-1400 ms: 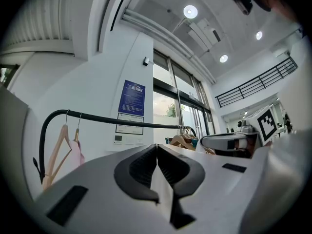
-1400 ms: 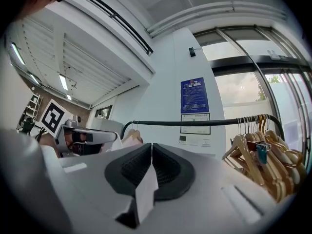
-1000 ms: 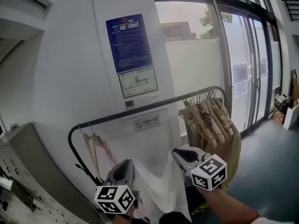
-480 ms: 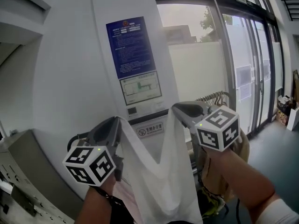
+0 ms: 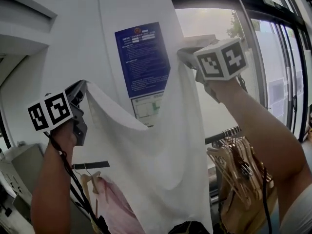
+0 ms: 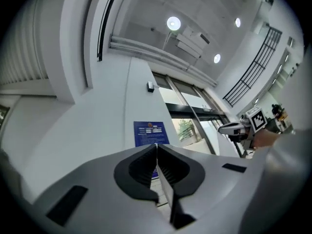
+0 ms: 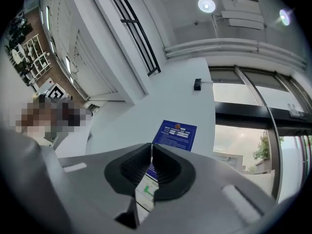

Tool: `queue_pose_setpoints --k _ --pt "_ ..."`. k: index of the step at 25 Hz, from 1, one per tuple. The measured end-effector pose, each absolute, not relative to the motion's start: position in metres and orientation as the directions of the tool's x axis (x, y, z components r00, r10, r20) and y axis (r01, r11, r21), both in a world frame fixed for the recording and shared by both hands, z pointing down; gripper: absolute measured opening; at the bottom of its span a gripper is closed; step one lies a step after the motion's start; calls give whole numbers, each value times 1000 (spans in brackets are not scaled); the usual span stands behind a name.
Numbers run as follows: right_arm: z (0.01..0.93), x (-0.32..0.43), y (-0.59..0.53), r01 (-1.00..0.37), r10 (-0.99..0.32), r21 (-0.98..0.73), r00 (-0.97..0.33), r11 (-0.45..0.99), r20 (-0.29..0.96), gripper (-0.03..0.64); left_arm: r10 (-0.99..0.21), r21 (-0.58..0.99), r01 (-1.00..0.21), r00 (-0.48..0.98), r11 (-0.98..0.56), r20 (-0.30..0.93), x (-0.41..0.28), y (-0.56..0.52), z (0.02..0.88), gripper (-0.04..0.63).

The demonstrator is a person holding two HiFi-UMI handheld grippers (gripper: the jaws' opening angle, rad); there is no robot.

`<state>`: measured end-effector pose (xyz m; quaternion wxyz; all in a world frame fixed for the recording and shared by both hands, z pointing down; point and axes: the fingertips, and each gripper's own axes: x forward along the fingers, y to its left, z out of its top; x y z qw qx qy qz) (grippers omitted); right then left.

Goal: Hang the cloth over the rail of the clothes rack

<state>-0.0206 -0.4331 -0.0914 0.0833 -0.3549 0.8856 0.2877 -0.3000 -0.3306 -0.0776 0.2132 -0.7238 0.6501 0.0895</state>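
Note:
A white cloth (image 5: pixel 156 150) hangs spread between my two grippers, high in front of a white wall. My left gripper (image 5: pixel 83 86) is shut on its left top corner, lower than the right. My right gripper (image 5: pixel 181 52) is shut on the right top corner, raised higher. The black rail of the clothes rack (image 5: pixel 222 135) lies below and behind the cloth, which hides its middle; a short piece of the rail (image 5: pixel 90 165) shows at the left. In the left gripper view my left gripper (image 6: pixel 156 146) has its jaws together, and the right gripper (image 6: pixel 238 128) shows far off. The right gripper view shows my right gripper (image 7: pixel 150 147) with jaws together.
Several wooden hangers (image 5: pixel 236 167) crowd the rail's right end. A pink garment (image 5: pixel 114 204) hangs at its left end. A blue notice (image 5: pixel 142 60) is on the wall behind. Glass doors (image 5: pixel 285 87) stand at the right, a grey cabinet (image 5: pixel 9 179) at the lower left.
Both grippers have risen a long way with the cloth and moved apart. The cloth, bunched low by the rail before, now hangs spread above it.

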Motion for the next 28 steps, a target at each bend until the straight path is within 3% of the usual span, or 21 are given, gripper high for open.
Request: queue_pose_setpoints --k 4,9,17,28 --pt "-100 -28 -536 -686 -666 497 -701 531 -255 14 -926 -193 -977 -11 90 -377 -353 -390 -93 12" --pt "-58 -46 -661 -714 -757 469 -639 519 -136 14 -972 -152 -979 -101 135 -210 -428 -482 -54 12" --pt "25 -73 -789 -729 -779 347 -627 591 10 14 -991 -105 -987 -115 122 -71 -500 -596 18 12" --pt "73 -90 -818 -733 -791 320 -603 601 106 14 -998 -16 -998 -65 65 -18 -507 -651 77 12"
